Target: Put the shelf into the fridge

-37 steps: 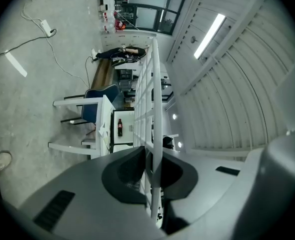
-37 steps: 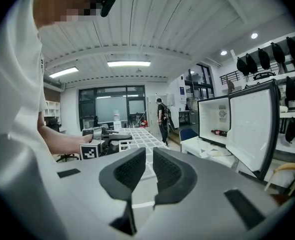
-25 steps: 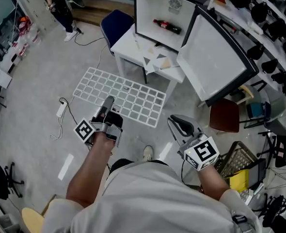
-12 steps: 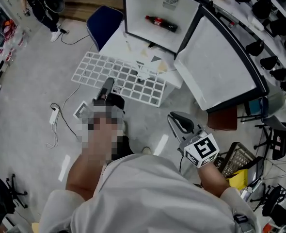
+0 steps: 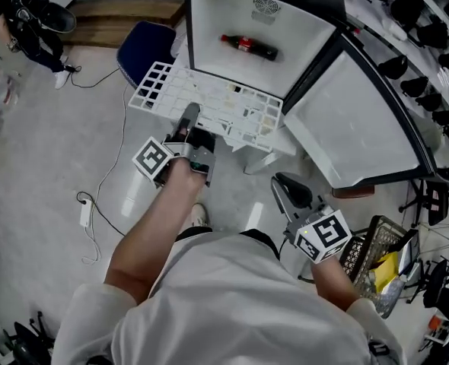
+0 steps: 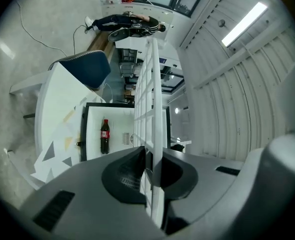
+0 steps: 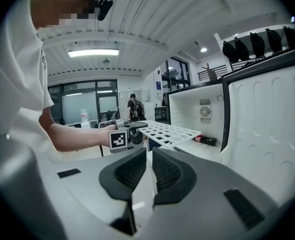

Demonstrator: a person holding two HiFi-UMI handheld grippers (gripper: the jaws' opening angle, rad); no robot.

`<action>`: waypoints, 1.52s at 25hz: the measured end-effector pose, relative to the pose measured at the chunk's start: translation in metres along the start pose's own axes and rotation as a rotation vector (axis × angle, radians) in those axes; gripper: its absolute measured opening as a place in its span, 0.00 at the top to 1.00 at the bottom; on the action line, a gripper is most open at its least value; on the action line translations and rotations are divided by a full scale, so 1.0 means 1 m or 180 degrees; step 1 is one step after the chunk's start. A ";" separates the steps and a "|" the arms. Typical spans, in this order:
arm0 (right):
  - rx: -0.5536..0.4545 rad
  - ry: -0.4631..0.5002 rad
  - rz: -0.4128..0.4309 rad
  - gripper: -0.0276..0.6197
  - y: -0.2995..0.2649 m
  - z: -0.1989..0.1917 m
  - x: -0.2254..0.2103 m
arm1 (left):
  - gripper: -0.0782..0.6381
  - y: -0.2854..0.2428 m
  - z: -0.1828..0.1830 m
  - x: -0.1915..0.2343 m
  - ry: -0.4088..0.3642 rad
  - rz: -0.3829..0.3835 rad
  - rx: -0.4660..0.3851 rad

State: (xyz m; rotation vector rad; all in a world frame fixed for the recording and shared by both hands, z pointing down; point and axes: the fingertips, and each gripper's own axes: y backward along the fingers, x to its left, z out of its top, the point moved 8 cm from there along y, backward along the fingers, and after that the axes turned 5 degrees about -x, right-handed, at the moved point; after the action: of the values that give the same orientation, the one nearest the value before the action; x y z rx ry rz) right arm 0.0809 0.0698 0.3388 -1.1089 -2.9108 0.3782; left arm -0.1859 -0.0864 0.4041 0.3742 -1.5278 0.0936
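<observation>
A: Left gripper?
B: It's clamping the near edge of the white wire-grid shelf, which is hovering at the open white fridge's mouth, 12 o'clock from the gripper.
A: Right gripper?
B: It's sitting at 5 o'clock from the shelf, jaws nearly touching and gripping nothing. A dark cola bottle is lying inside the fridge.

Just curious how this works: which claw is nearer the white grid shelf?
Left. The left claw is clamped on the near edge of the white grid shelf; the right claw hangs apart, lower right.
</observation>
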 end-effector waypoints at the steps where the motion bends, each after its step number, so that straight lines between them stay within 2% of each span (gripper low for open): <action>1: 0.0001 -0.0043 -0.0074 0.88 -0.006 0.002 0.002 | 0.84 -0.011 0.002 0.004 0.0038 0.0028 0.0062; 4: 0.0015 -0.0066 -0.0156 0.88 -0.026 0.005 0.003 | 0.84 -0.040 0.011 0.016 0.0157 0.0096 0.0089; 8: 0.0112 -0.0058 -0.0183 0.88 -0.032 0.002 -0.001 | 0.84 -0.066 0.008 0.024 0.0120 0.0023 0.0053; 18: 0.0187 0.0021 -0.0202 0.88 -0.040 0.021 -0.072 | 0.84 -0.134 -0.023 0.056 0.0203 0.0079 0.0042; 27: 0.0273 -0.0032 -0.0117 0.88 -0.039 0.017 -0.107 | 0.84 -0.161 -0.040 0.075 0.0135 0.0026 0.0052; 38: 0.0318 -0.0065 -0.0048 0.88 -0.052 0.008 -0.120 | 0.84 -0.170 -0.039 0.085 0.0168 -0.0043 0.0076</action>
State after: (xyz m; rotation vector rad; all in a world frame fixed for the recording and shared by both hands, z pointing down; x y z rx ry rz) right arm 0.1367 -0.0481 0.3528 -1.0753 -2.8798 0.5313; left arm -0.0947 -0.2492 0.4572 0.3982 -1.4730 0.1104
